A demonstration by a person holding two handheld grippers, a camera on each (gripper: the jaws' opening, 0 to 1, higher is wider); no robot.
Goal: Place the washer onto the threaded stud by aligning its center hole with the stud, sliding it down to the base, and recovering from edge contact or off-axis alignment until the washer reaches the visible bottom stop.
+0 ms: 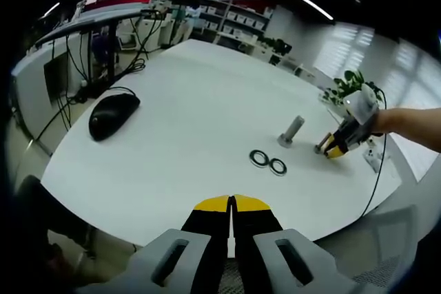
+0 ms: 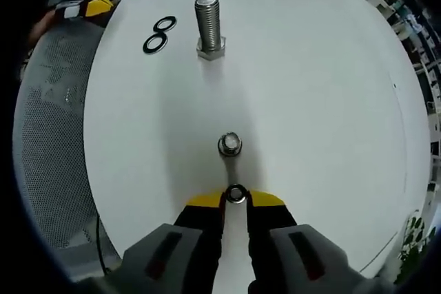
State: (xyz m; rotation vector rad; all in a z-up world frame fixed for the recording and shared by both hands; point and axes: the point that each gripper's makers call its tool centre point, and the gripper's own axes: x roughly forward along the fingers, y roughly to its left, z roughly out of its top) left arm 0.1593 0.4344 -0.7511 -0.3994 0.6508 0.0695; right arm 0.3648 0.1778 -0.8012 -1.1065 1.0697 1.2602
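On the white table a small threaded stud stands upright, its shiny round top facing the right gripper view. My right gripper hangs just short of it, its yellow tips shut on a small metal washer. In the left gripper view, that right gripper comes in from the right in a person's hand, tips beside the small stud. A large grey bolt stands head down farther off. My left gripper is shut and empty above the table's near edge.
Two black washers lie touching beside the large bolt. A black mouse rests at the table's left. A mesh chair stands off the table edge. A cable and a plant are at the far right.
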